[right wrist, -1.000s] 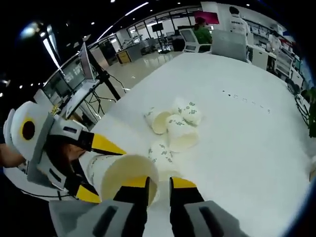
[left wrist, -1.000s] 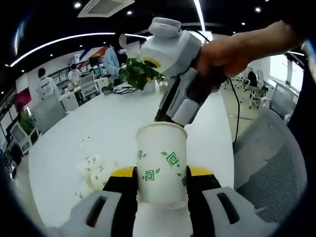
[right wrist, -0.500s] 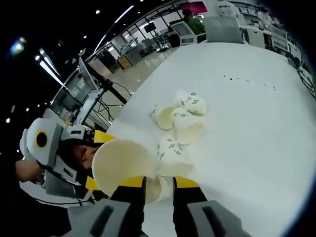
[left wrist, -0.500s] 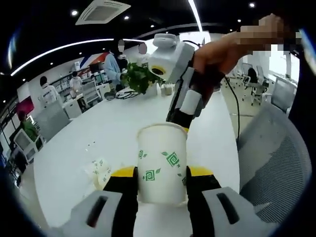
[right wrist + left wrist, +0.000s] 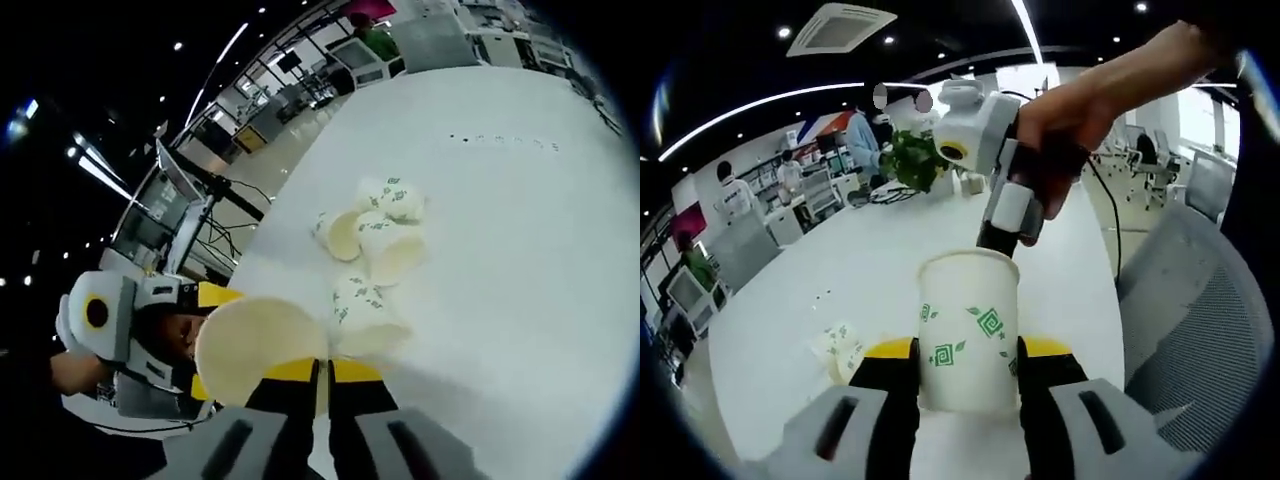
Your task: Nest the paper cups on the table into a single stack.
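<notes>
Left hand-held gripper (image 5: 968, 372): jaws clamped on the side wall of a paper cup (image 5: 968, 330), low centre of the left gripper view. Cup upright there, mouth up, long axis running straight up the frame along the jaws. White matte paper, green leaf/spiral print, rolled rim, slight taper to the base.

Right hand-held gripper (image 5: 992, 160) sits directly above and behind that cup mouth in the left gripper view, upper centre, gripped in a person's hand (image 5: 1072, 110). In its own view the jaws are pressed nearly together at bottom centre; whether they pinch a cup wall there I can't tell.

Key relation: the loose paper cups (image 5: 372, 260) lie ahead of the right hand-held gripper, centre frame in the right gripper view, on the white table (image 5: 520, 200). Several are on their sides, touching in a cluster, with mouths pointing different ways. The nearest one lies just beyond the right jaw tips, with the held cup's open mouth at lower left beside it. Right hand-held gripper is clearly the nearer one to the pile.

My read: the next cup needs its long axis lined up with the held cup before it'll nest. Thin walls, so likely to crush under a hard squeeze.

Mesh office chair (image 5: 1185, 330) at right of the left gripper view, potted plant (image 5: 915, 158) at the table's far end.
</notes>
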The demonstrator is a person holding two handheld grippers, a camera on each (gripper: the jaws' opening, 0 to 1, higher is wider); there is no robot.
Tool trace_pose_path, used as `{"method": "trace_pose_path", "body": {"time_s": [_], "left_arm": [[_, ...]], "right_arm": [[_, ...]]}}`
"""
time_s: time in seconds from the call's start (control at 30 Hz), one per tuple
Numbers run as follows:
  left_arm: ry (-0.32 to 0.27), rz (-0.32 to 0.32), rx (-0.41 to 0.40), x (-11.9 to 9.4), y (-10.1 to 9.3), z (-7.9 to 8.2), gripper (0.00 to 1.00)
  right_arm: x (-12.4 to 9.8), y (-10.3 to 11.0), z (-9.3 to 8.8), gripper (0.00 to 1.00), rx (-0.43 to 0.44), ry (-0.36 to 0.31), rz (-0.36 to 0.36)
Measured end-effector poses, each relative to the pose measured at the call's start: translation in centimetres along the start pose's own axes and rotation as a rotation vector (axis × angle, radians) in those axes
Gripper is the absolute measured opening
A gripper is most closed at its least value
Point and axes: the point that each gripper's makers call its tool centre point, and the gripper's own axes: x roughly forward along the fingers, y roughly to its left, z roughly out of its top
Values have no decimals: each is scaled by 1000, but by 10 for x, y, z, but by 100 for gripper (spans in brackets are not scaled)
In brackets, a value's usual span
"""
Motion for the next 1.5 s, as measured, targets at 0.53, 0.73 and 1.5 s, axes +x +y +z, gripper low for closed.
{"method": "trace_pose_path", "body": {"time_s": [0.53,0.73,1.5], "left_arm": [[-29,11,75,-3,1,10,37],[-76,15,73,-3,2,20,37],[56,6,-24,2,-3,-21,37]], "right_arm": [[-3,7,-1,12,147,-26,124],[-1,18,3,13,243,-47,217],[-2,15,3,0,157,-73,102]]}}
